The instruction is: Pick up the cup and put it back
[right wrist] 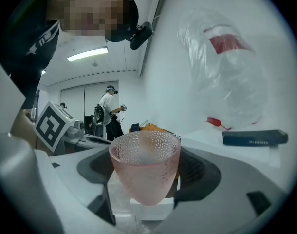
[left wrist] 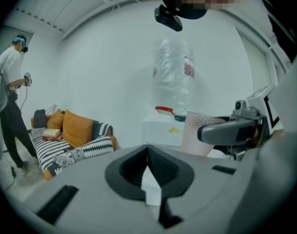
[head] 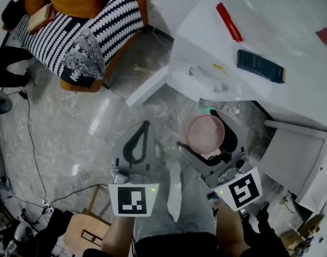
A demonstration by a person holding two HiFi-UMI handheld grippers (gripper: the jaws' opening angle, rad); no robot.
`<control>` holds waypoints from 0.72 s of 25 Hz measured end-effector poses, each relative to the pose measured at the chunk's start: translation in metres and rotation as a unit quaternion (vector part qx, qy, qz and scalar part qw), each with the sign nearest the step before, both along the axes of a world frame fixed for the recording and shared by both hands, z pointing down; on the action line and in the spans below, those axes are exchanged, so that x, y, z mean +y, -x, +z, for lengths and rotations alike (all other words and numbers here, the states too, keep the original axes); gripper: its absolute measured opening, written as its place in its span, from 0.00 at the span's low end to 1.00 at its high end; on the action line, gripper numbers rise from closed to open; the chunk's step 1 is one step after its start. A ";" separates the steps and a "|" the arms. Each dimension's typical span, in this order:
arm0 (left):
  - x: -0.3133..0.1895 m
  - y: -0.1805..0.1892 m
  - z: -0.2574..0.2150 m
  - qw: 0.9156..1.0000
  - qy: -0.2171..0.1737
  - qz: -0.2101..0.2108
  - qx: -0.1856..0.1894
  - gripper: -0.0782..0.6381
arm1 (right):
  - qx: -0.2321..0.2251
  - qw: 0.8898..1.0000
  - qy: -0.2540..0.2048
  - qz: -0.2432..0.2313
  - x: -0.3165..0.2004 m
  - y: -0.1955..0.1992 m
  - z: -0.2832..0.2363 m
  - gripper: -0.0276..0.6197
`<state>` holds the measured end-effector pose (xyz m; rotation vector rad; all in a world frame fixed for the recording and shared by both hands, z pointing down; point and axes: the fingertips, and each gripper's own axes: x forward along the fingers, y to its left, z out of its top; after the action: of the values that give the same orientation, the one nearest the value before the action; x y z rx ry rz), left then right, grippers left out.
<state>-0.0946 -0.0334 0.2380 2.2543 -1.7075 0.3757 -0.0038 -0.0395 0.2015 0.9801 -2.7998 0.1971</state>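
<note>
A pink, dimpled, translucent cup (head: 205, 134) is held in the air over the floor, below the near corner of the white table (head: 292, 25). My right gripper (head: 206, 136) is shut on it, one jaw on each side. In the right gripper view the cup (right wrist: 145, 167) stands upright between the jaws of the right gripper (right wrist: 146, 177). My left gripper (head: 146, 125) hangs to the left of the cup, its jaws together and nothing in them. In the left gripper view the left gripper (left wrist: 148, 152) points toward the table, with the cup (left wrist: 199, 133) at its right.
On the table lie a red tool (head: 229, 21), a black phone (head: 260, 66) and a clear plastic bag (head: 206, 76). A sofa with a striped blanket (head: 83, 31) stands at the upper left. A cable (head: 32, 143) runs across the floor. A person (left wrist: 9, 96) stands far off.
</note>
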 end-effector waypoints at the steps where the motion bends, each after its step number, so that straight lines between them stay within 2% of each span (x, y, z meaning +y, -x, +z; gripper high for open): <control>1: 0.001 0.000 -0.011 1.000 -0.002 -0.006 0.001 0.13 | -0.003 1.000 0.005 0.004 -0.001 -0.003 -0.011 0.64; 4: 0.004 0.000 -0.040 1.000 -0.001 -0.029 0.008 0.13 | -0.004 1.000 0.021 0.017 -0.002 -0.011 -0.042 0.64; 12: -0.006 0.007 -0.132 0.994 -0.061 -0.090 0.015 0.13 | 0.016 0.998 -0.017 0.059 -0.012 -0.029 -0.124 0.65; 18: -0.008 -0.006 -0.188 0.992 -0.084 -0.090 0.015 0.13 | 0.025 0.995 -0.051 0.081 -0.018 -0.043 -0.185 0.65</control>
<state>-0.0885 -0.0414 0.0496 2.1813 -1.9732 0.1643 0.0392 -0.0573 0.0166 1.2191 -2.7088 0.0500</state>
